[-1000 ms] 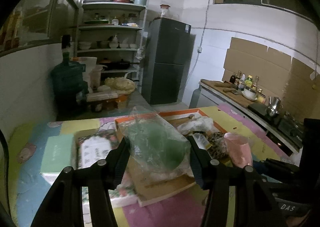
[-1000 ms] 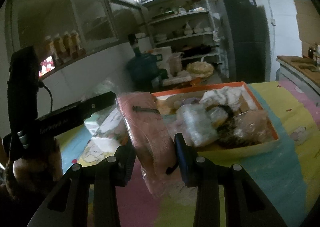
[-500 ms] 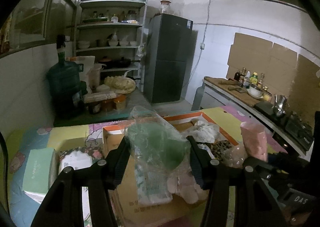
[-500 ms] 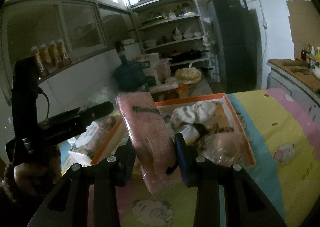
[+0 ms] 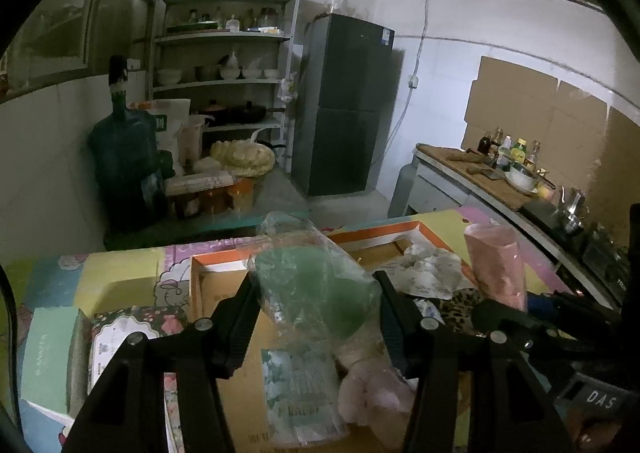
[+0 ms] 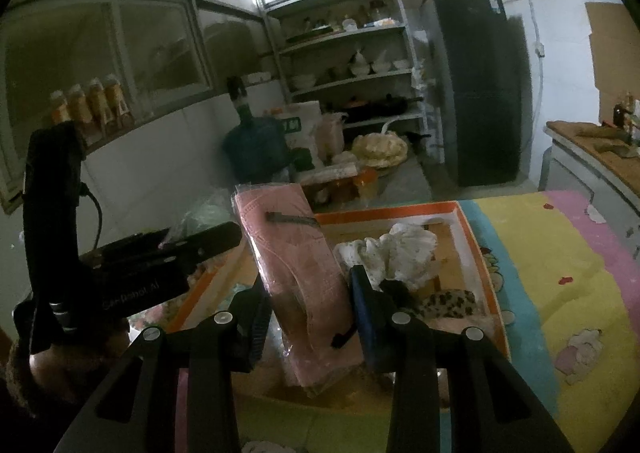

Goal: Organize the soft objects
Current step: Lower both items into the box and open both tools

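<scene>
Clamping a bagged green item (image 5: pixel 320 293) above the orange-rimmed box (image 5: pixel 376 231), the left gripper (image 5: pixel 316 309) reads "DAS" beside the right gripper (image 6: pixel 308 301), pinching a pink packet (image 6: pixel 296 261) over the box's near edge.

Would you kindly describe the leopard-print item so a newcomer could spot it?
Find the orange-rimmed box on the pastel table cover. At its near right corner, below the white crumpled cloth, lies the leopard-print item, the only spotted, dark-patterned piece there.
</scene>
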